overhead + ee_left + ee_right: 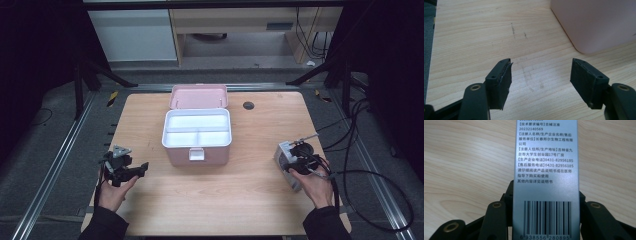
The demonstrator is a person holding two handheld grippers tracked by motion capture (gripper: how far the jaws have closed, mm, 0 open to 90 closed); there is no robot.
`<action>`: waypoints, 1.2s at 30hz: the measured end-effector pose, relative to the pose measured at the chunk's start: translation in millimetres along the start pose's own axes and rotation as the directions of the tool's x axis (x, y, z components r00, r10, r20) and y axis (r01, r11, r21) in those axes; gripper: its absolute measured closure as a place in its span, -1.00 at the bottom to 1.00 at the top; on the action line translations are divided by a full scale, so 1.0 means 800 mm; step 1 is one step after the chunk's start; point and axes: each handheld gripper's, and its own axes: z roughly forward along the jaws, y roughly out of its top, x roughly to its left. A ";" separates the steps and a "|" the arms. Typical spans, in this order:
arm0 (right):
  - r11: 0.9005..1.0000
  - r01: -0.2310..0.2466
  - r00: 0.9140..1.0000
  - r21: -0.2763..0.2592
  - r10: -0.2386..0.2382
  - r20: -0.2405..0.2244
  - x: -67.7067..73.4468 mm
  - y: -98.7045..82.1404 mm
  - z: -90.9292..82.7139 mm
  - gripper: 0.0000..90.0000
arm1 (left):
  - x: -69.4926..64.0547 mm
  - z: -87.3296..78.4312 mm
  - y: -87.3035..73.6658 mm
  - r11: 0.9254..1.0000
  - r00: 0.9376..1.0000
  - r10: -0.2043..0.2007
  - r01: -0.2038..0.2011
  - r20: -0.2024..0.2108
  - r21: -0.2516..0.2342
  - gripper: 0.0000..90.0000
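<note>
Wooden surface (240,195), seen from above. Pink storage box (197,150) sits at centre, lid (199,96) swung back on the far side and standing up. Inside, a white tray (197,130) split into one long far compartment and two smaller near ones; nothing visible in any of them. White latch tab on the near wall of the box.

Left tool (131,171) near the left edge, held in the left hand (114,192), low over the surface, jaws pointing right toward the box. Left gripper view: jaws spread wide, nothing between them, bare wood under them, rounded pink corner of the box at upper right, apart from the jaws.

Right tool (295,160) near the right edge, in the right hand (316,187). It is clamped on a grey carton (545,177), one jaw on each long side. The carton's upper face carries printed text and a barcode. Carton lies just above the surface, well right of the box.
</note>
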 end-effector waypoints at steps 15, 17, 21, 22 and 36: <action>0.995 -0.011 0.999 -0.096 0.016 0.051 -0.013 -0.005 0.000 -0.15 | 0.002 -0.011 0.010 0.999 1.000 -0.009 0.010 0.030 -0.051 -0.15; 0.988 -0.015 0.998 -0.155 0.026 0.065 -0.015 -0.004 -0.008 -0.26 | 0.002 -0.016 0.017 0.998 1.000 0.005 -0.004 0.029 -0.060 -0.12; 0.950 -0.002 0.998 -0.313 0.020 0.053 -0.017 0.000 -0.026 -0.35 | 0.002 -0.025 0.032 0.995 0.999 0.022 -0.018 0.041 -0.103 -0.06; 0.938 -0.005 0.998 -0.348 0.023 0.050 -0.015 0.001 -0.031 -0.36 | 0.003 -0.028 0.036 0.994 0.999 0.022 -0.017 0.048 -0.111 -0.06; 0.824 0.025 0.994 -0.566 -0.081 -0.074 0.030 0.072 -0.079 -0.52 | -0.022 -0.017 0.105 0.979 0.990 0.058 -0.031 0.129 -0.199 0.02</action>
